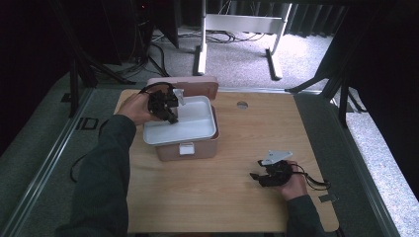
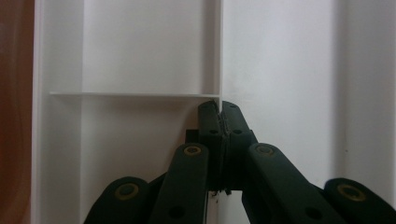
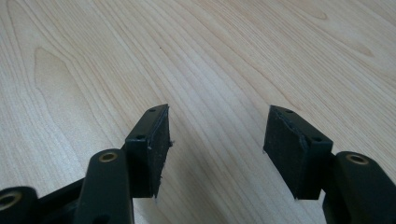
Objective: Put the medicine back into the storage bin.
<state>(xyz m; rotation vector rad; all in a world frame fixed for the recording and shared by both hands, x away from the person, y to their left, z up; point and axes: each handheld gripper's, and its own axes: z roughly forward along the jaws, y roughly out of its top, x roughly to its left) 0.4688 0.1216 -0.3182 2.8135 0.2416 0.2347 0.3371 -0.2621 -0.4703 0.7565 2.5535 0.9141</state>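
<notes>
We note left gripper point(image 2: 219, 109) clamped on divider point(image 2: 219, 46) of white tray point(image 1: 197, 129) in pink box point(image 1: 190, 150). Right gripper point(image 3: 215, 140) wide, unladen, over table point(image 3: 116, 60).

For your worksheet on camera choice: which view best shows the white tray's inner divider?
The left gripper view: the divider runs up the middle, with the left tool shut on its edge. The high view shows the tray whole but small, the divider hidden behind hand and tool. The right gripper view shows bare table.
</notes>
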